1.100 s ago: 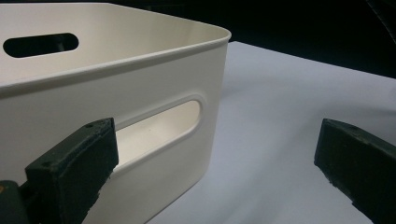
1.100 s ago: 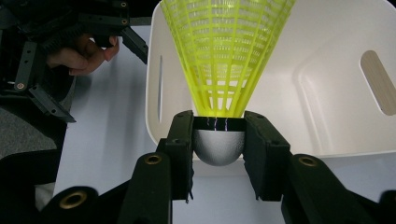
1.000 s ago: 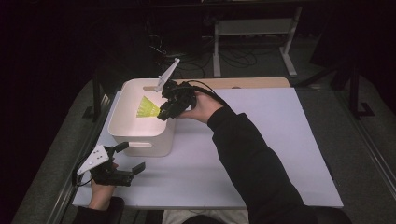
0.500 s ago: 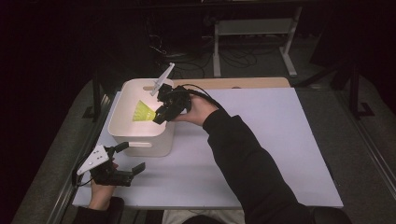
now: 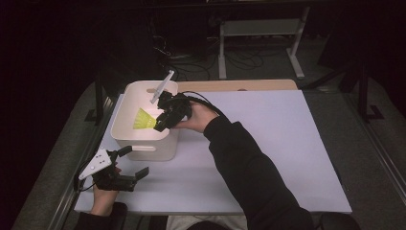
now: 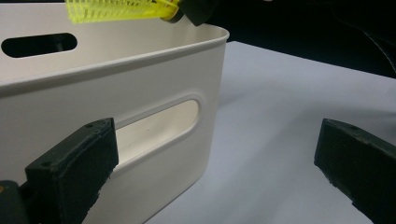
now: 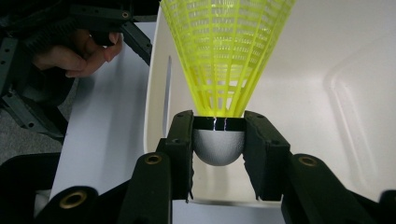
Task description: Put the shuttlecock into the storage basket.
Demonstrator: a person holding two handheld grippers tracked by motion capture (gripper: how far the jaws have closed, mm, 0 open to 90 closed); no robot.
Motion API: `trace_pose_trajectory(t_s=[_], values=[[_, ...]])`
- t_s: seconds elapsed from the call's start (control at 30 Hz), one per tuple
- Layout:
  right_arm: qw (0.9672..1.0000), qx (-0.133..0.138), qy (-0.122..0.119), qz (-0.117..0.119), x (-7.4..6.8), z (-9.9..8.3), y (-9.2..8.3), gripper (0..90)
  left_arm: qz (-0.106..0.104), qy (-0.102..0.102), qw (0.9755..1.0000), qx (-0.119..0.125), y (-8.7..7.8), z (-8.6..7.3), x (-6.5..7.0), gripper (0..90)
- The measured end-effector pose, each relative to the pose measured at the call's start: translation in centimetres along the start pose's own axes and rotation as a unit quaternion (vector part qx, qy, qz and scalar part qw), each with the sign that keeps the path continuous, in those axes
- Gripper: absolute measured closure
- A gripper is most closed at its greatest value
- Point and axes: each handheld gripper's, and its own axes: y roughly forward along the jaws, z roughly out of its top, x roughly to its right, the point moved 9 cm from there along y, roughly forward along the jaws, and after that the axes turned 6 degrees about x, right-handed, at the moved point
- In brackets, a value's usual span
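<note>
A yellow shuttlecock [image 5: 142,119] with a white rounded cork hangs over the inside of a white bin [image 5: 128,138]. My right gripper [image 5: 160,124] is shut on its cork; in the right gripper view the cork [image 7: 218,144] sits clamped between both black pads [image 7: 183,140], its yellow skirt [image 7: 227,51] pointing away over the bin's floor. My left gripper [image 5: 135,162] rests low on the white table, near the bin's front wall, jaws open with nothing between them. In the left gripper view the bin's wall [image 6: 154,88] with its handle slot stands close ahead, the shuttlecock [image 6: 119,9] above the rim.
The bin stands at the back left of a white tabletop [image 5: 268,143]. A wooden strip [image 5: 239,85] runs along the table's far edge. Dark floor, cables and a white stand's frame [image 5: 261,28] lie beyond. The person's left hand [image 7: 88,51] appears past the bin in the right gripper view.
My right gripper has carried the shuttlecock down and a little left, lower into the bin's opening. The left gripper has stayed where it was.
</note>
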Motion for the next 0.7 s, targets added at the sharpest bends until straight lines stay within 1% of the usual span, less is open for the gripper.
trace_pose_trajectory(t_s=[0.4, 0.7], values=[[0.9999, -0.008, 0.007, 0.005, 0.4, -0.5, 1.7, 63.3, -0.001, 0.0, 1.0, 0.0, 0.0, 0.0, 0.0, 0.0], [0.9998, -0.012, 0.017, 0.008, 0.8, -0.9, 2.5, 63.3, -0.003, 0.0, 1.0, 0.0, 0.0, 0.0, 0.1, 0.0]])
